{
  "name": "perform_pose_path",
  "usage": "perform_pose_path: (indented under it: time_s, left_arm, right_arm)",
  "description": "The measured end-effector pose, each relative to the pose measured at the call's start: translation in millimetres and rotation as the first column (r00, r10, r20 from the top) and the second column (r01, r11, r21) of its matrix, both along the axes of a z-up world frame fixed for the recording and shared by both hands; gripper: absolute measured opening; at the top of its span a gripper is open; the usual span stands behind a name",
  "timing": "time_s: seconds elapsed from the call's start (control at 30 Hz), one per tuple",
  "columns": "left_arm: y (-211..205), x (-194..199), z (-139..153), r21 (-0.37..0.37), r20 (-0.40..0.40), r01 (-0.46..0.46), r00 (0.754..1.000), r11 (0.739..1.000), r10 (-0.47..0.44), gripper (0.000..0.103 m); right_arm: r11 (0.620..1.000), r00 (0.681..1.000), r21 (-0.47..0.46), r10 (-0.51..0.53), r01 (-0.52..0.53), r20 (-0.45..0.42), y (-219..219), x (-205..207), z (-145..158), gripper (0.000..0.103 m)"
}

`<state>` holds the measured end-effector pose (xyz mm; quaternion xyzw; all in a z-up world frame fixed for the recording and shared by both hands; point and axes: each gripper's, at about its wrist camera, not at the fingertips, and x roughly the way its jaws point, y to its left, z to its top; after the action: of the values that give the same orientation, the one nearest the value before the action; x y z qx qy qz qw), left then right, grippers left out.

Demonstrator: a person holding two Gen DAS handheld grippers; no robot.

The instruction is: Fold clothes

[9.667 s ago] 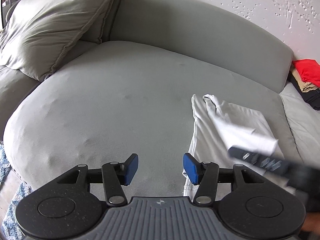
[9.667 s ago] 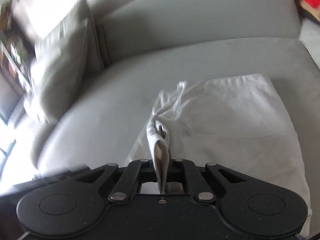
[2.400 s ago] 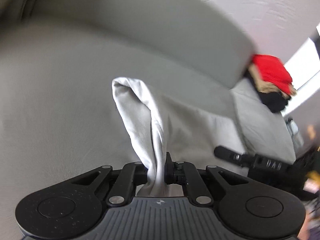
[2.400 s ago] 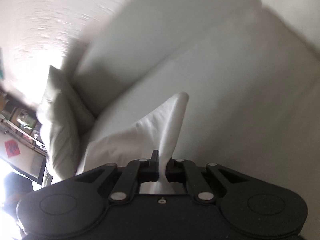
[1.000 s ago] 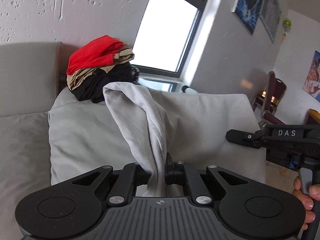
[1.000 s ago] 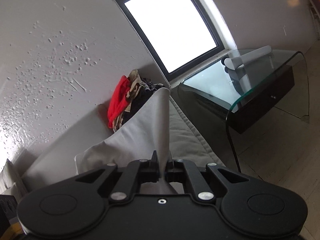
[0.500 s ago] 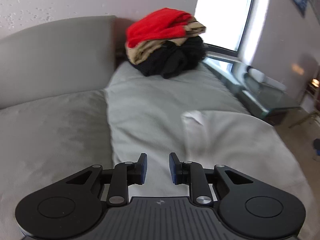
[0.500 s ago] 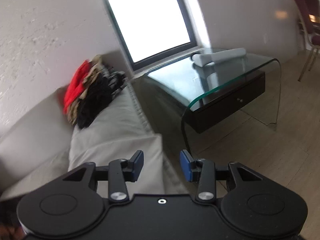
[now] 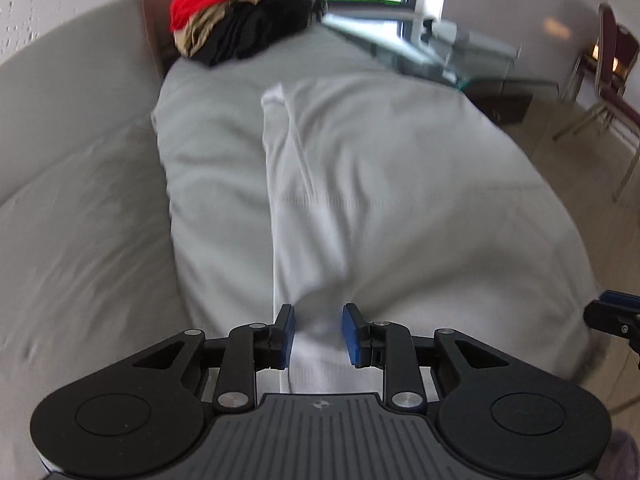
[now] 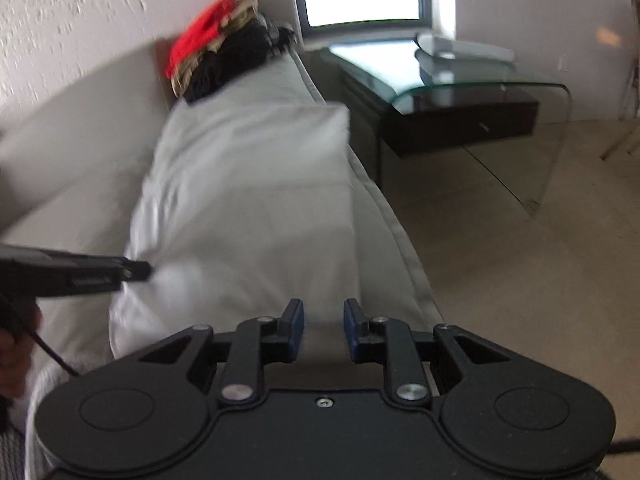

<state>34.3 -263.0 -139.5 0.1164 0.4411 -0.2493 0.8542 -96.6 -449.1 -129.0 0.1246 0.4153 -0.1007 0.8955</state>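
Note:
A folded white garment [image 9: 384, 184] lies flat on the grey sofa seat [image 9: 208, 168]; it also shows in the right wrist view [image 10: 256, 200]. My left gripper [image 9: 316, 334] is open, its blue pads on either side of the garment's near edge without gripping it. My right gripper [image 10: 322, 330] is open and empty over the garment's near right corner, by the sofa's front edge. The left gripper also shows in the right wrist view [image 10: 136, 270].
A pile of red, tan and black clothes [image 9: 244, 20] sits at the far end of the sofa, also seen in the right wrist view [image 10: 220, 48]. A glass side table [image 10: 480, 92] stands right of the sofa. A chair [image 9: 616, 76] stands on the floor at far right.
Both grippers carried the white garment from the round seat to this sofa cushion, laid it down and let go. Both have opened; since half a second ago they dropped closer to the cloth.

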Motion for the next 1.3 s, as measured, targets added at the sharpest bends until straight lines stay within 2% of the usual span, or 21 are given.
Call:
perform_pose_path:
  time_s: [0.07, 0.13, 0.17, 0.27, 0.33, 0.43, 0.5, 0.57, 0.63, 0.7, 0.87, 1.3]
  left_arm:
    - [3.8, -11.8, 6.6, 0.026, -0.015, -0.002, 1.0, 1.0, 0.002, 0.027]
    - [6.9, -25.4, 17.8, 0.024, -0.033, 0.004, 0.999, 1.0, -0.004, 0.038]
    - [8.7, -32.8, 25.2, 0.013, -0.035, 0.011, 0.999, 1.0, -0.01, 0.04]
    - [13.0, -55.5, 50.7, -0.011, -0.016, 0.021, 1.0, 1.0, -0.021, 0.049]
    - [16.5, -67.5, 66.6, -0.025, -0.005, 0.024, 1.0, 0.999, -0.024, 0.063]
    - [22.9, -80.9, 87.4, -0.057, 0.013, 0.027, 1.0, 0.998, -0.027, 0.073]
    - [27.3, -89.8, 101.1, -0.077, 0.025, 0.03, 0.999, 0.997, -0.028, 0.077]
    - [31.3, -96.5, 111.5, -0.088, 0.041, 0.022, 0.999, 0.996, -0.019, 0.083]
    - [35.3, -103.3, 122.0, -0.099, 0.058, 0.015, 0.998, 0.995, -0.009, 0.089]
    - [39.4, -110.1, 132.5, -0.11, 0.074, 0.008, 0.997, 0.994, 0.0, 0.091]
    - [45.0, -120.7, 145.0, -0.132, 0.086, 0.006, 0.996, 0.991, 0.005, 0.095]
    - [45.1, -121.0, 129.9, -0.137, 0.05, -0.001, 0.999, 0.991, 0.008, 0.094]
  right_arm:
    - [0.999, 0.998, 0.046, -0.023, 0.025, -0.05, -0.7, -10.1, 4.8, 0.022]
    - [0.996, 0.998, 0.078, -0.03, 0.033, -0.047, 2.6, -19.3, 19.1, 0.022]
    - [0.997, 0.999, 0.077, -0.024, 0.027, -0.036, 6.5, -23.3, 28.8, 0.024]
    - [0.998, 1.0, 0.063, 0.009, -0.009, 0.008, 22.2, -34.0, 61.3, 0.037]
    - [0.999, 0.999, 0.044, 0.029, -0.03, 0.025, 31.9, -37.7, 82.7, 0.041]
    - [0.998, 0.998, 0.025, 0.051, -0.052, 0.032, 43.1, -39.4, 107.0, 0.052]
    - [0.998, 0.998, 0.019, 0.056, -0.057, 0.036, 49.1, -41.1, 120.6, 0.067]
    - [0.998, 0.998, 0.02, 0.052, -0.052, 0.031, 53.1, -43.3, 132.2, 0.076]
    - [0.998, 0.998, 0.02, 0.053, -0.054, 0.029, 57.6, -46.6, 143.7, 0.079]
    - [0.998, 0.998, 0.002, 0.059, -0.059, 0.029, 63.1, -49.3, 153.0, 0.089]
    - [0.997, 0.998, -0.053, 0.06, -0.058, 0.035, 72.7, -55.5, 165.6, 0.099]
    - [0.997, 0.999, -0.062, 0.04, -0.04, -0.006, 76.1, -54.4, 155.0, 0.1]
